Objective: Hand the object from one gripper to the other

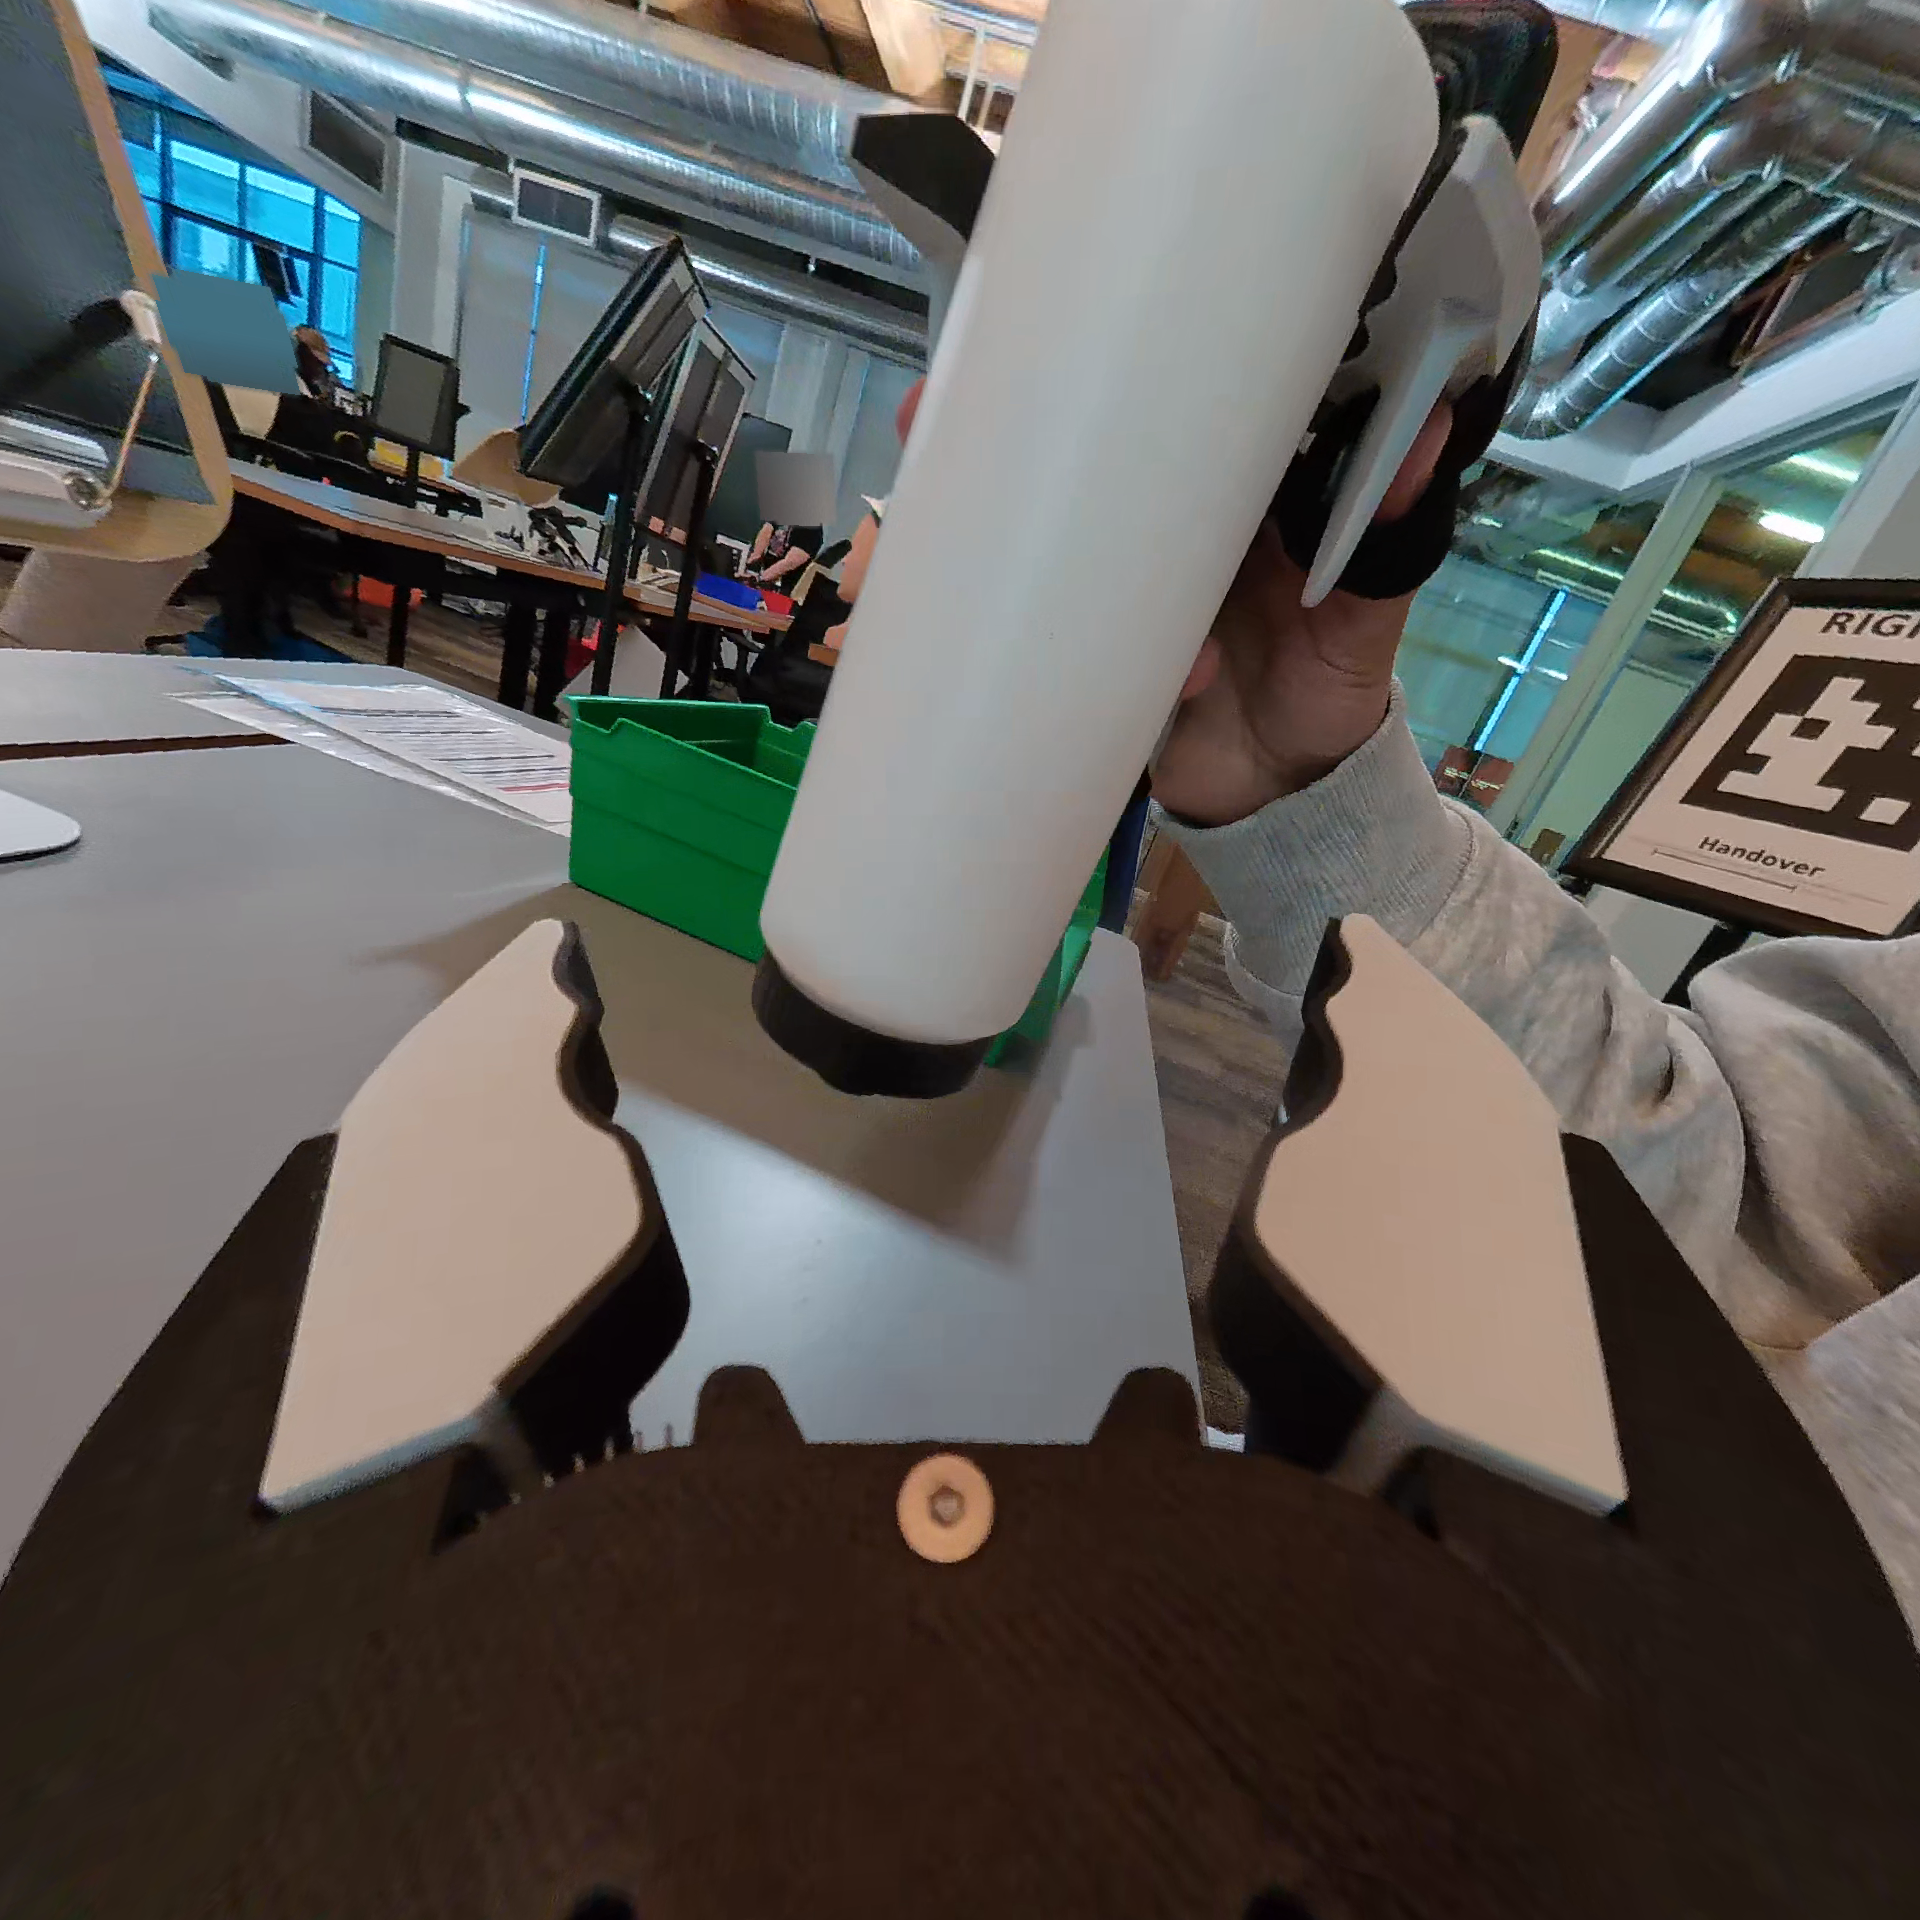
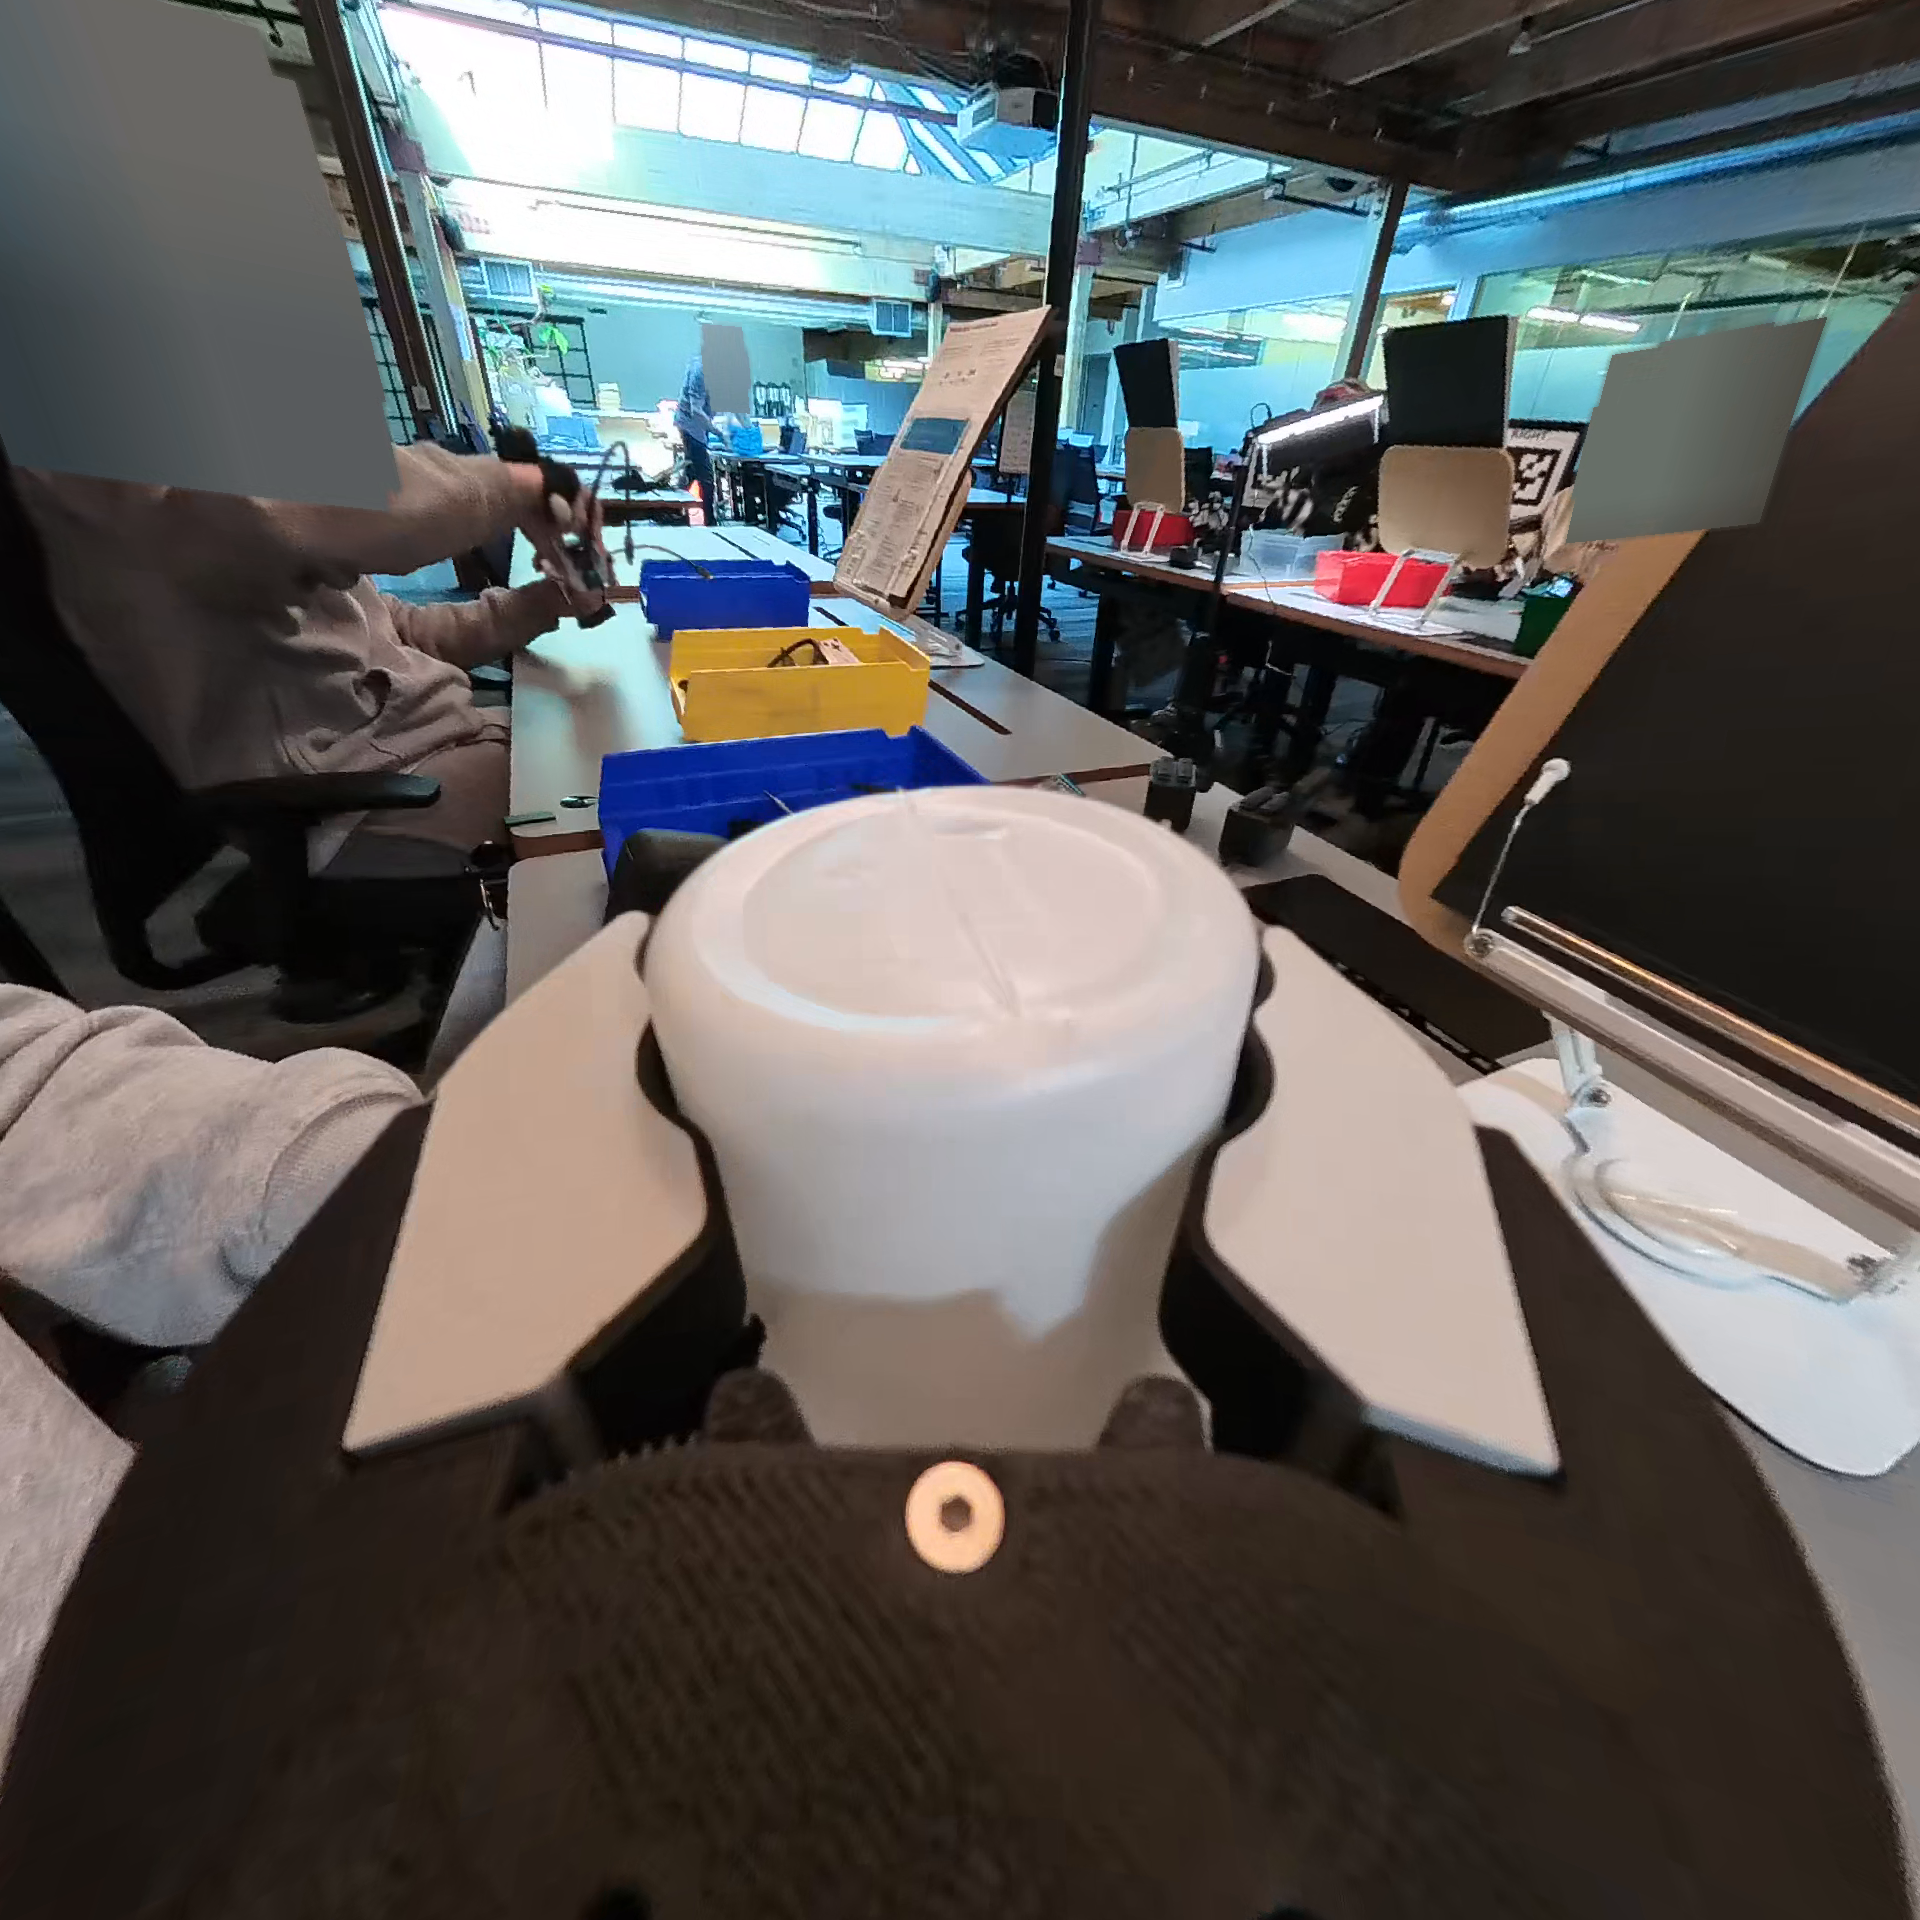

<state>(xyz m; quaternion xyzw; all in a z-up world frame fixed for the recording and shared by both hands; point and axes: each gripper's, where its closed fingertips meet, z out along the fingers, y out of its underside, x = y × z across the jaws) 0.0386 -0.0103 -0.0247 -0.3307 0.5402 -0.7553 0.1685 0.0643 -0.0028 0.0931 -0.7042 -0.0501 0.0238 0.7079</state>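
Two grippers were mine to work with, and only one of them had anything in it. Farthest left, my left gripper [image 1: 951, 997] hung over the grey tabletop [image 1: 260, 935] with its pale fingers [image 1: 457, 1195] spread wide and nothing between them. Just past its fingertips a green plastic bin [image 1: 675, 821] sat on the table. Above that, the tall white cylindrical bottle with a black screw cap [image 1: 1060, 520] hung in the air, tilted, cap end lowest and nearest my left fingertips but clear of them and of the table. Up and to the right, my right gripper [image 2: 951, 997] was clamped around the bottle near its flat base, one finger [image 2: 540, 1174] pressed to each side of the white wall. From that gripper's own camera the base faced outward, toward a blue bin [image 2: 727, 779] and a yellow bin [image 2: 800, 686] on the next table. At the far right stood a black-framed marker sign [image 1: 1787, 769].
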